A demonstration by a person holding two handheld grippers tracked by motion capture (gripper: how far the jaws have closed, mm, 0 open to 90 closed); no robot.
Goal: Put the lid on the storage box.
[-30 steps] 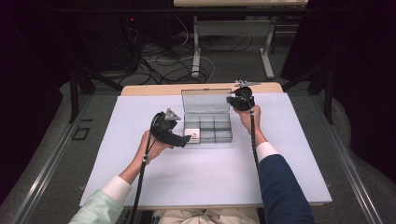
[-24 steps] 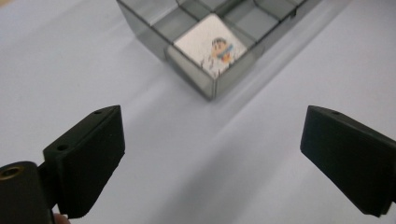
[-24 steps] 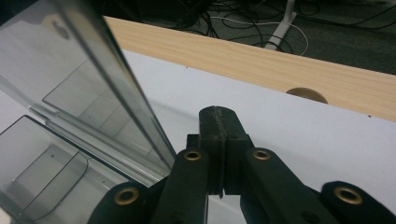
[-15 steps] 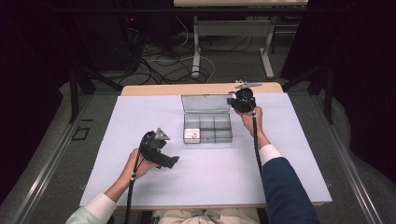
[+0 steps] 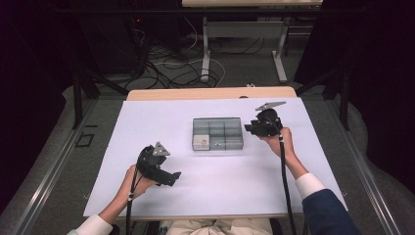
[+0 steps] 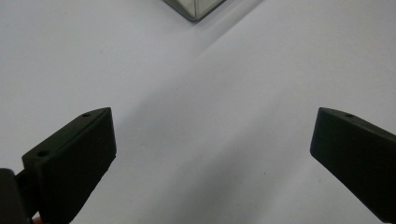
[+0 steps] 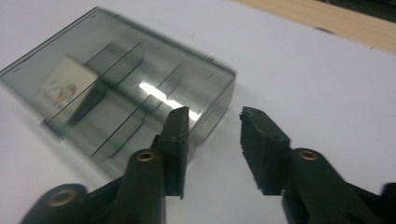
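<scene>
Compartment box, lid now closed, is shown mid-worktop. The right gripper, fingers slightly apart, is held at its right edge; the left gripper, fingers wide apart, has been withdrawn near-left, suggesting completion.

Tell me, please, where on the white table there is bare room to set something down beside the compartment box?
The white table is bare left of the grey compartment box, and along the near edge between the left gripper and the right sleeve. It is tight between the box and the right gripper.
</scene>
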